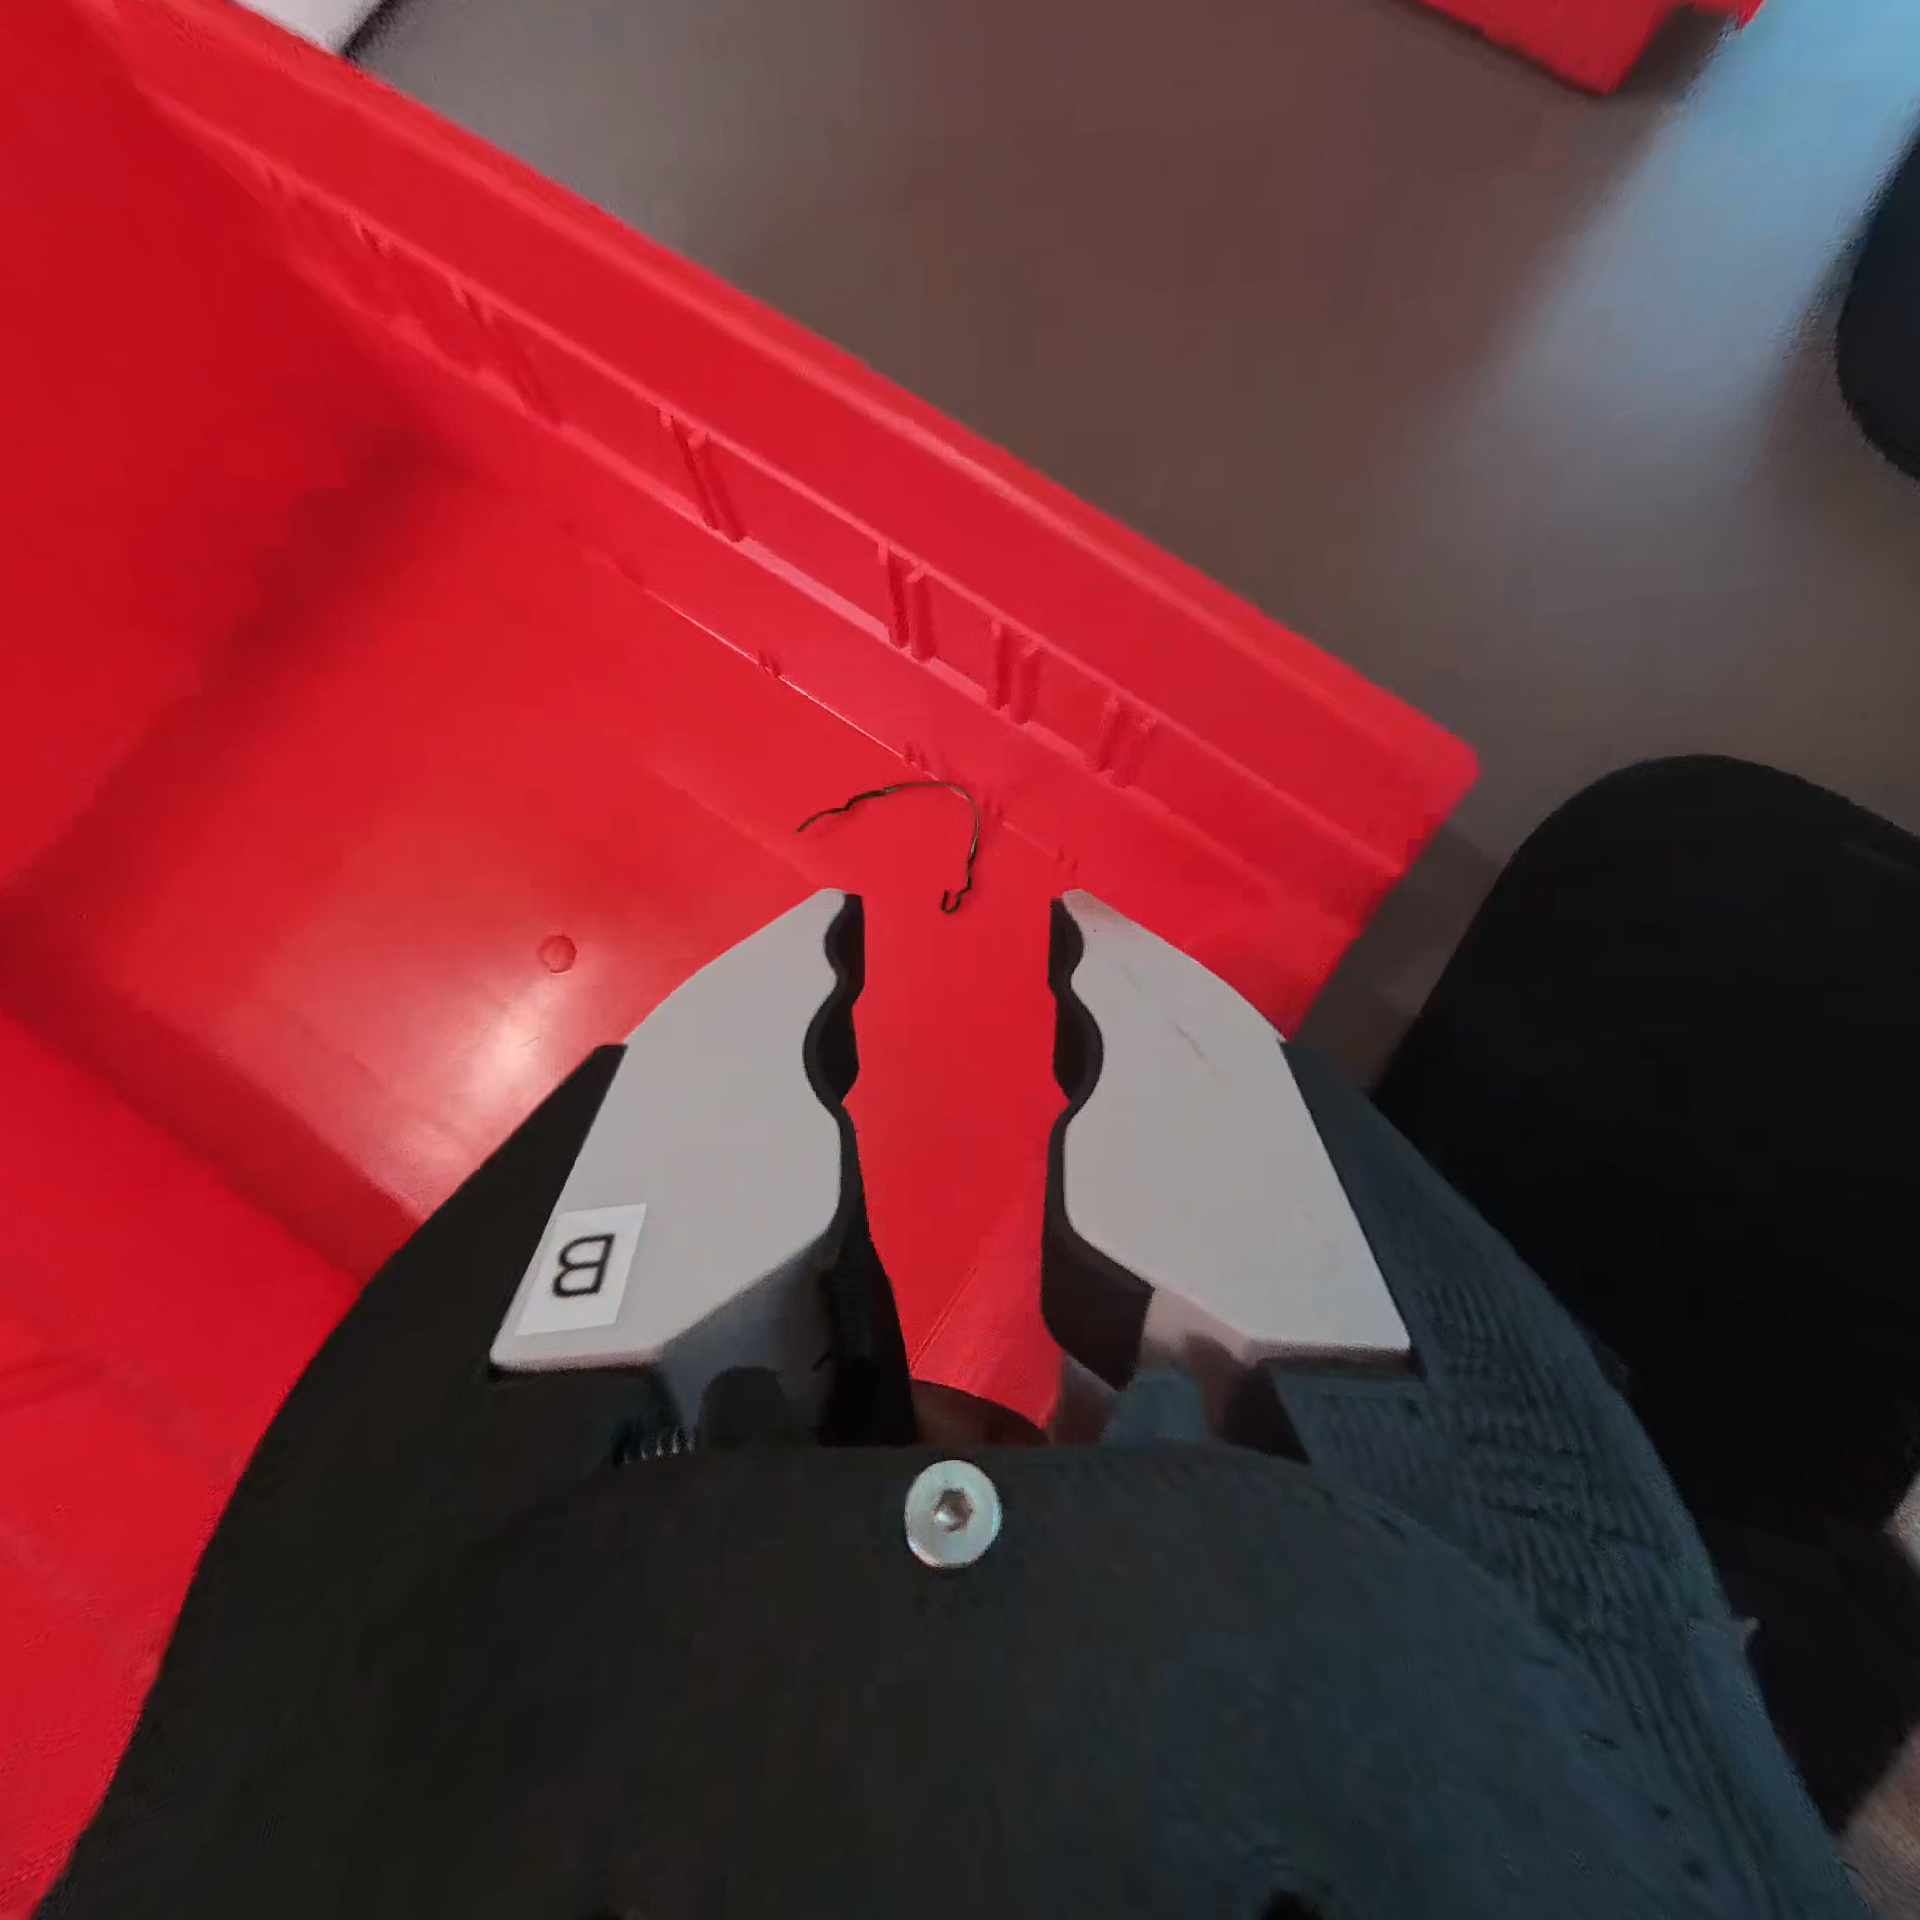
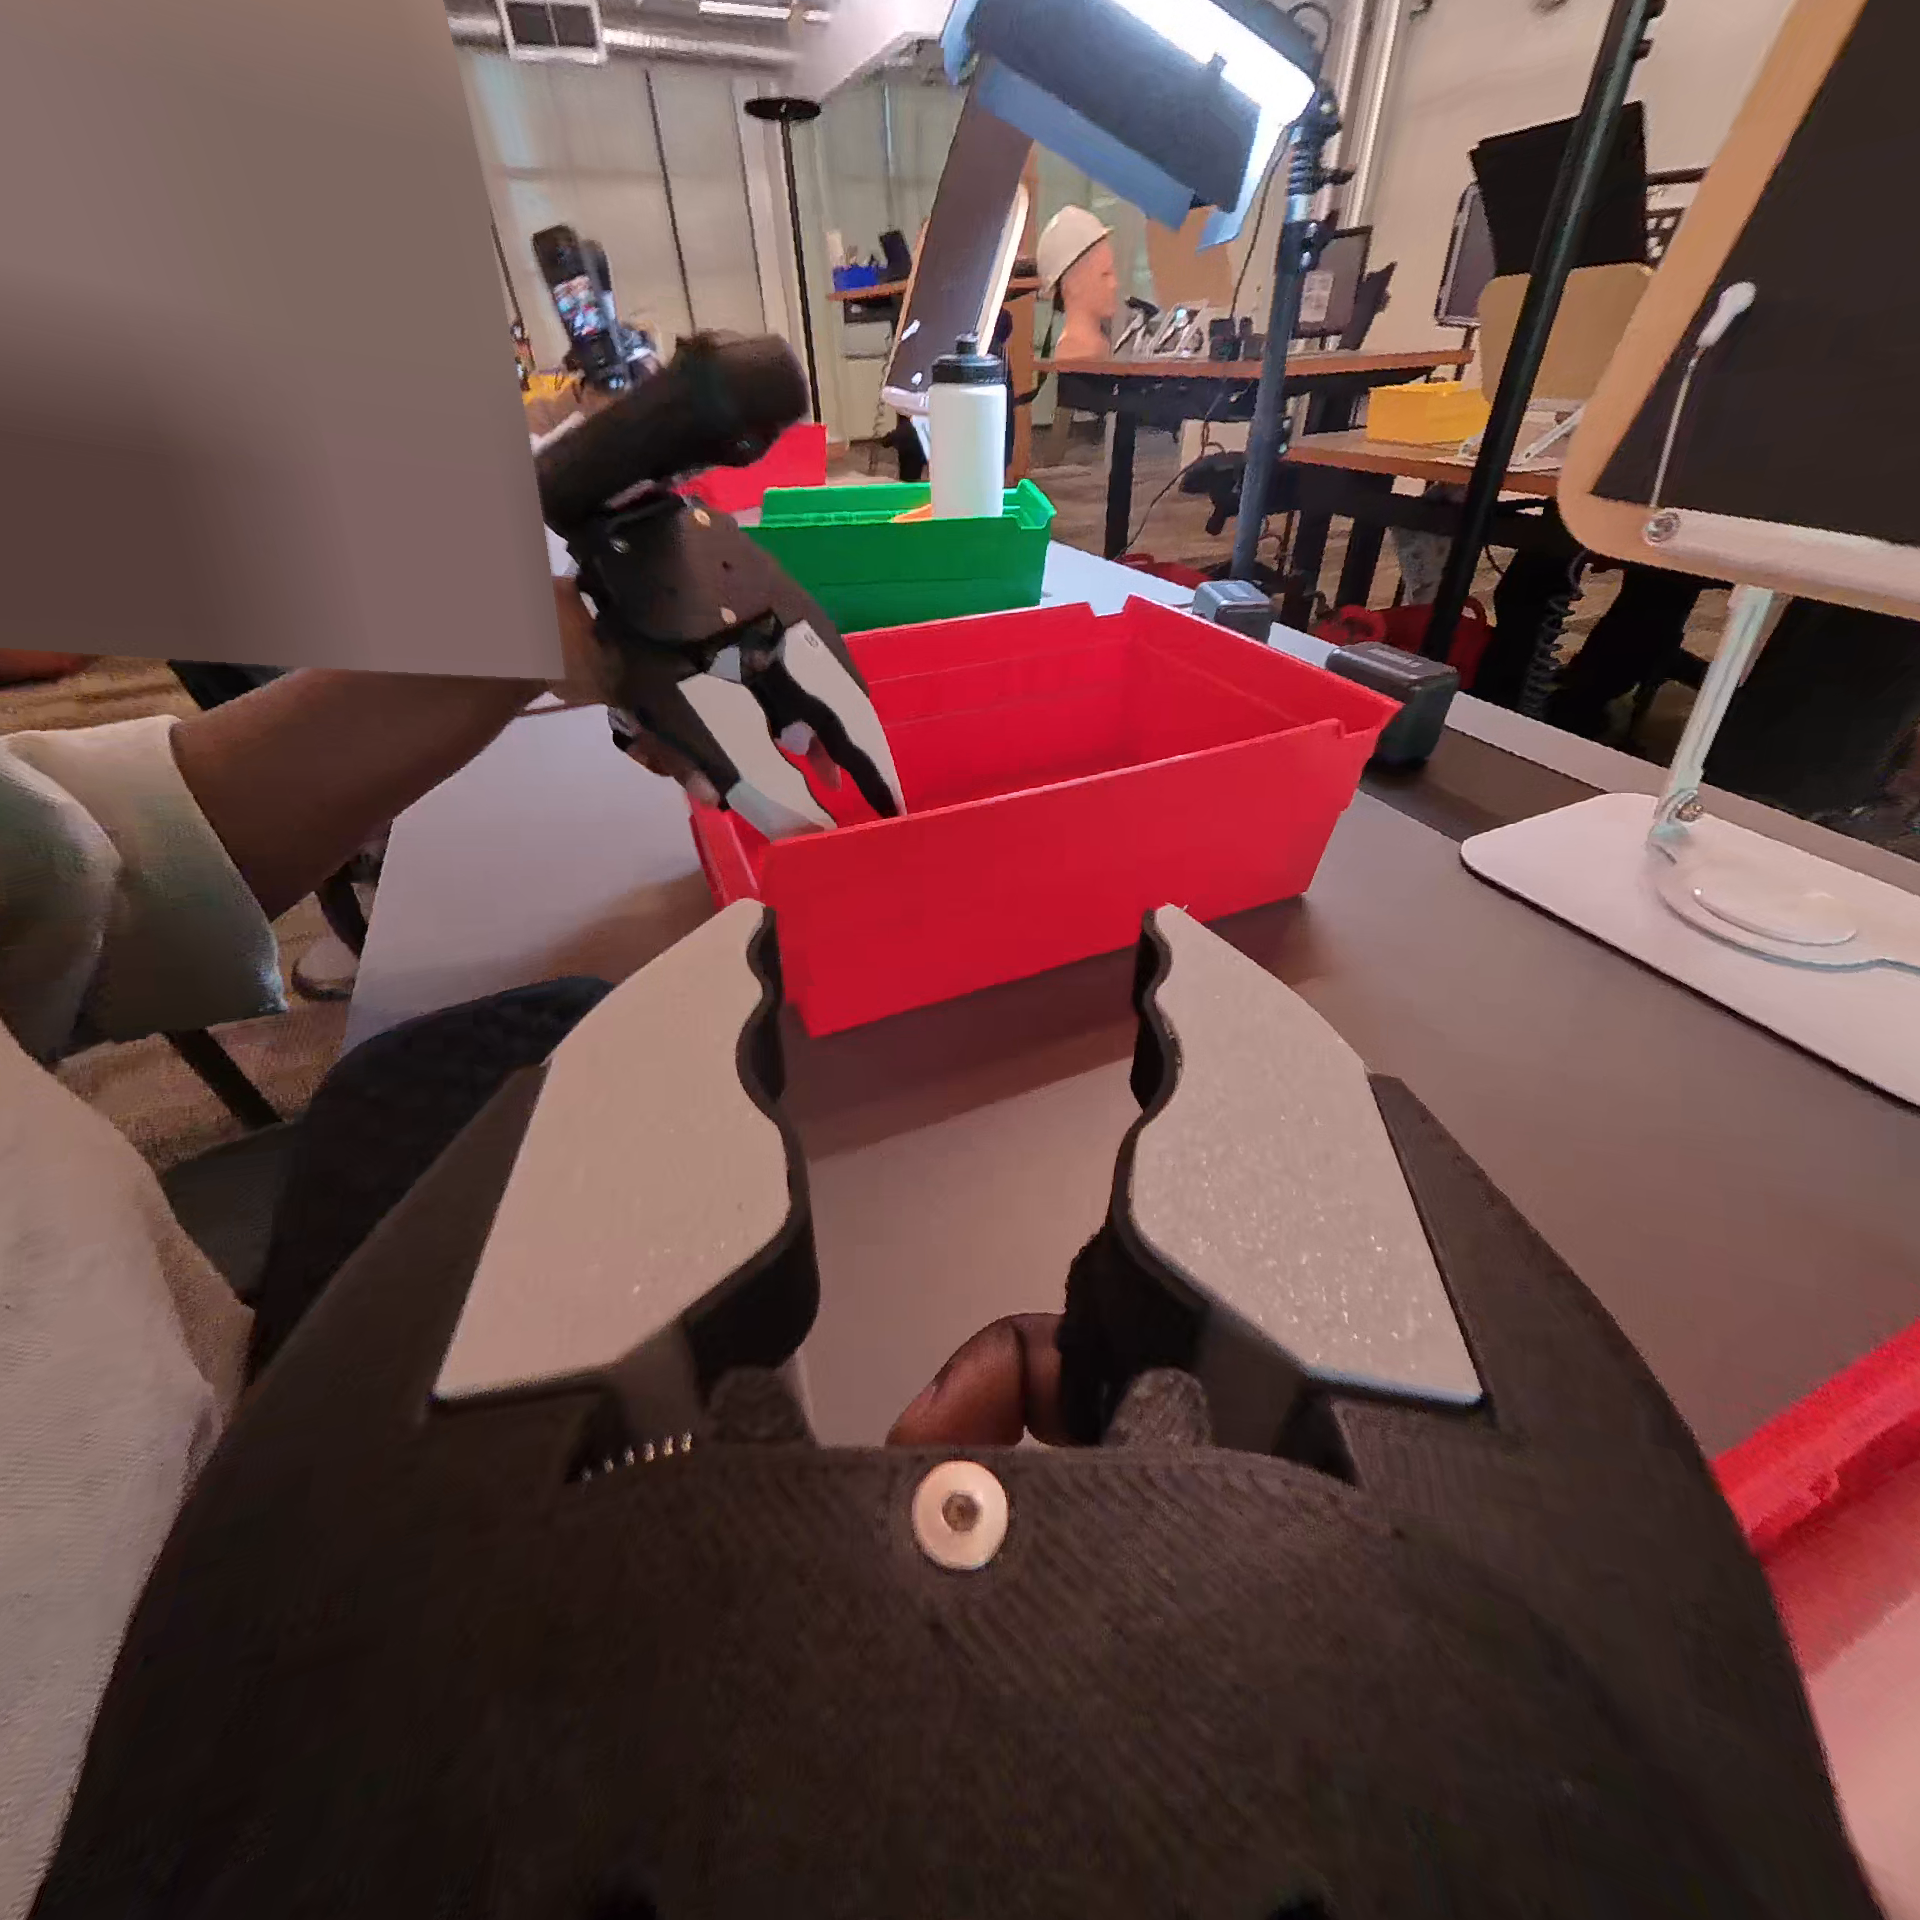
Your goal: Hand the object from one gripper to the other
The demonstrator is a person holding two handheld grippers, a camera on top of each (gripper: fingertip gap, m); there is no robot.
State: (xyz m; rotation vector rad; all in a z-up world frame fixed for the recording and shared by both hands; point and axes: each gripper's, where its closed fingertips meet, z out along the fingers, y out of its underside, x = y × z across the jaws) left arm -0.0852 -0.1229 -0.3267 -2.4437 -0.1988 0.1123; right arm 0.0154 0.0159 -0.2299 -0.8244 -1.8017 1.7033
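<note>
A thin bent dark wire clip [image 1: 914, 831] lies on the floor of a red bin [image 1: 312, 644], close to the bin's far wall. My left gripper [image 1: 956, 904] is open and empty inside the bin, its tips just short of the clip. In the right wrist view the left gripper [image 2: 852, 810] reaches down into the red bin [image 2: 1039, 883] from the left. My right gripper [image 2: 956, 925] is open and empty, low over the dark table in front of the bin. The clip is hidden in this view.
A green bin [image 2: 904, 561] with a white bottle [image 2: 968, 436] behind it stands beyond the red bin. A monitor stand base [image 2: 1662, 914] sits right. Another red bin's edge [image 2: 1829, 1455] shows at lower right. A person's sleeve [image 2: 125, 883] is at left. Some 20 cm of space lies between my two pairs of fingers.
</note>
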